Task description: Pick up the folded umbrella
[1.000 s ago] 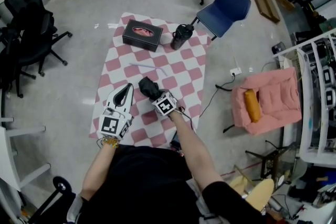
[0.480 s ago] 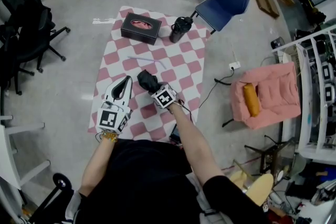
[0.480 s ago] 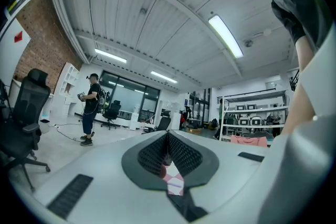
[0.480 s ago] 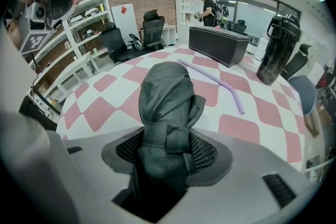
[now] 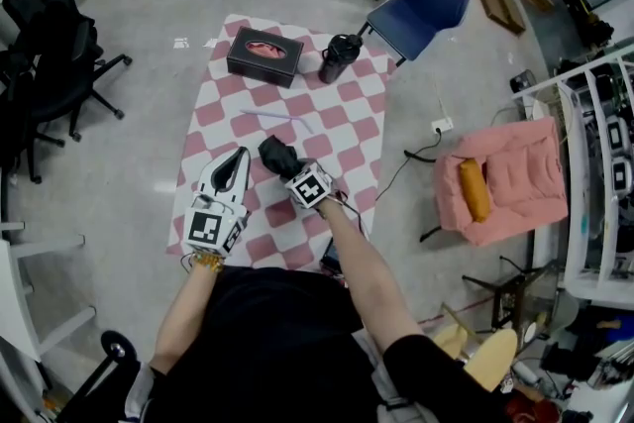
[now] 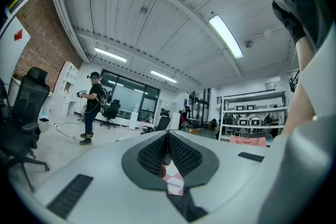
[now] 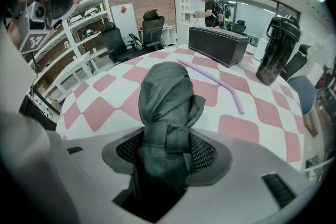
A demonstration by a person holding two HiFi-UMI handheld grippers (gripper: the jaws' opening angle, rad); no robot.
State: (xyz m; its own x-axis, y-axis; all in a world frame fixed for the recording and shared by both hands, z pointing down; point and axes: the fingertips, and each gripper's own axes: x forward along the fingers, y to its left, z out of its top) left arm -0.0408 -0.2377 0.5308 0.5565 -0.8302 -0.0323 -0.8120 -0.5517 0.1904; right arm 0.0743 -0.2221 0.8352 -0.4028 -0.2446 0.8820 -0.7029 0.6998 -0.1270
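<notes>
right gripper (image 7: 167, 147): jaws have just been closing on the folded umbrella (image 7: 165, 94), seem to squeeze it now | lift can come next | left gripper (image 6: 168, 140): jaws together, holds nothing

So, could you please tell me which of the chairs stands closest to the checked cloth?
The blue chair, right at the cloth's far corner beside the bottle. The black office chairs and the pink armchair stand farther off.

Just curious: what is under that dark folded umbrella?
The pink-and-white checkered cloth lies under the folded umbrella. The right gripper, whose jaws have just been closing on it, covers its near end.
</notes>
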